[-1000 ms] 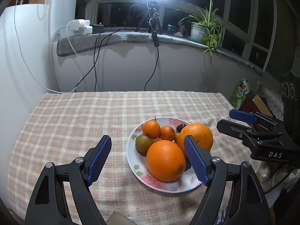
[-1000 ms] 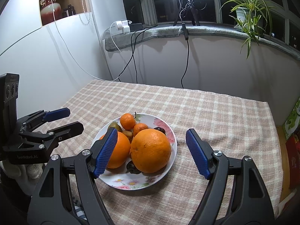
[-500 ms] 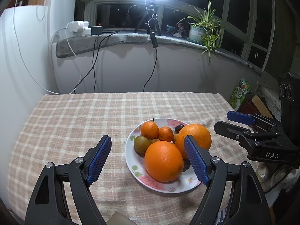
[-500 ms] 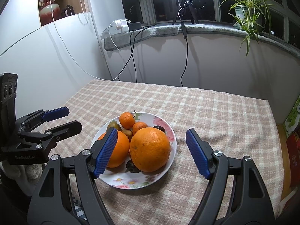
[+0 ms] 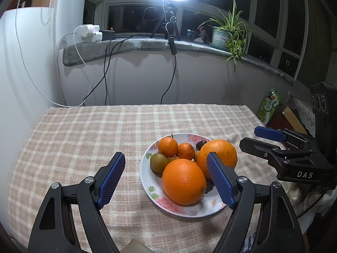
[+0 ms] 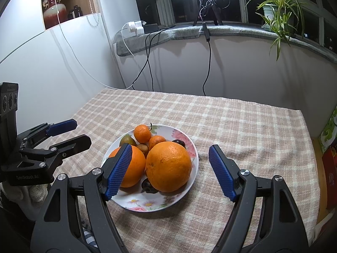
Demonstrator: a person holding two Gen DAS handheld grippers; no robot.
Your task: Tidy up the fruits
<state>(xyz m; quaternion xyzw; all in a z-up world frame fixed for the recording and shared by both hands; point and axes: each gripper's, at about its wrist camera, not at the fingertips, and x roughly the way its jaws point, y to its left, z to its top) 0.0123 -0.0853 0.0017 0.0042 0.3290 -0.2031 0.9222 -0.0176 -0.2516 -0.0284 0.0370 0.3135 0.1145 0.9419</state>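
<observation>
A white flowered plate (image 5: 147, 179) (image 6: 187, 181) sits on the checked tablecloth and holds two big oranges (image 5: 183, 181) (image 5: 221, 154), two small tangerines (image 5: 167, 146) (image 5: 185, 150), a green-brown fruit (image 5: 159, 162) and some small dark fruits (image 6: 148, 186). My left gripper (image 5: 166, 179) is open and empty, above the near side of the plate, and shows at the left in the right wrist view (image 6: 63, 133). My right gripper (image 6: 170, 170) is open and empty, above the near side of the plate, and shows at the right in the left wrist view (image 5: 263, 139).
The checked tablecloth (image 5: 84, 139) covers the table up to the white wall. Cables (image 5: 105, 73) hang from the grey sill. A potted plant (image 5: 227, 33) stands on the sill. Boxes and packets (image 5: 271, 105) lie past the table's right edge.
Both grippers have drifted only slightly; the plate sits a touch further left in the left wrist view. Both grippers stay open and the fruits have not moved.
</observation>
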